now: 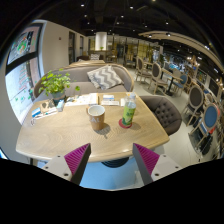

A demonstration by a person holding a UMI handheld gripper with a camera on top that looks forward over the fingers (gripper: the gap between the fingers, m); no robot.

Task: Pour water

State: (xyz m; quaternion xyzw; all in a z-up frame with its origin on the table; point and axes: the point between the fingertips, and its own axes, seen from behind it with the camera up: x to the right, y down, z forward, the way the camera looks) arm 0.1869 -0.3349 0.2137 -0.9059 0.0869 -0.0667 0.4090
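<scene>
A green plastic bottle (129, 109) stands upright on a red coaster on the light wooden table (70, 134), toward its right side. To its left stands a brown paper cup (96, 117). My gripper (111, 163) hangs well short of the table's near edge, open, with nothing between its fingers; the purple pads (75, 157) face each other across a wide gap. Both cup and bottle lie beyond the fingers, the cup almost straight ahead.
A potted green plant (56, 84) and some papers sit at the table's far left. A grey chair (162, 112) stands at the right, a grey sofa (95, 77) behind the table, more chairs and tables further right.
</scene>
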